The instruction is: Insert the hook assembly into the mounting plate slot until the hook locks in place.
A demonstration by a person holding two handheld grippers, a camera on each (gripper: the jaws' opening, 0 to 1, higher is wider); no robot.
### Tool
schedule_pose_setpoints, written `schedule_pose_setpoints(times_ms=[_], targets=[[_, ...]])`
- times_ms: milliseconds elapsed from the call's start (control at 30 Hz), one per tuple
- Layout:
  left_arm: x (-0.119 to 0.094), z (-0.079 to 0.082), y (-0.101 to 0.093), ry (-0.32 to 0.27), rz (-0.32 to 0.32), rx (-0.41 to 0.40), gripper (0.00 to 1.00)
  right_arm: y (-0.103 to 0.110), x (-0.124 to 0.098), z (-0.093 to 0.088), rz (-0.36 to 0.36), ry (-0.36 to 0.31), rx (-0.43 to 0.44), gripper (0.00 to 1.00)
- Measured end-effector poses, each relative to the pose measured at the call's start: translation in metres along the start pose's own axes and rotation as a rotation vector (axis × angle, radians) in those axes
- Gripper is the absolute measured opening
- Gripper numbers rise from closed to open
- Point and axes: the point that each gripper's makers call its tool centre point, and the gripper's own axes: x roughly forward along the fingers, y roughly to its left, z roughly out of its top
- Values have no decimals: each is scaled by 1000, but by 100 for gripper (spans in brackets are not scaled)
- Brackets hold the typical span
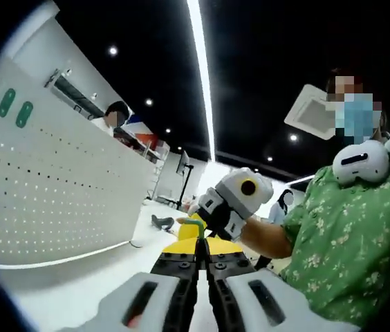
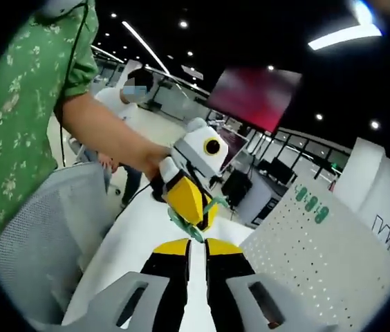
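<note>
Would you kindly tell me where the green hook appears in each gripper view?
Left gripper view: the green hook sits low centre, above this gripper's jaws.
Right gripper view: it sits centre, under the left gripper.
Shared landmark: the white pegboard panel.

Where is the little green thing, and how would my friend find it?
Start at the big white board full of tiny holes, then look left to the gripper with yellow and black jaws, the left gripper. The green piece hangs at its jaw tips, above the white table. It is the only pale green, thin, looped part between two yellow-tipped grippers.
</note>
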Motion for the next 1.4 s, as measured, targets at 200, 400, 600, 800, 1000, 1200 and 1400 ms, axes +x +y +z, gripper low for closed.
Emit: schedule_pose_setpoints(times_ms=[200, 400, 600, 800, 1000, 1200, 1400], targets=[[3, 1, -2, -12, -18, -37, 3, 0, 0, 2, -3, -15, -59, 3], [1, 5, 3, -17, 16, -29, 4, -5, -3, 2, -31, -4, -111, 1], [-2, 4, 13, 2, 90, 13, 5, -7, -7, 1, -47, 40, -157, 1], [-8, 1, 25, 24, 171, 76, 3, 1, -4, 3, -28, 80, -208, 0], [-12, 3, 23, 12, 172, 108, 3, -7, -7, -3, -51, 76, 6, 0], [-18, 5, 25, 28, 199, 173, 3, -20, -12, -15, -87, 66, 333, 1], [-16, 0, 25, 63, 218, 245, 3, -21, -11, -22, -58, 47, 602, 2]])
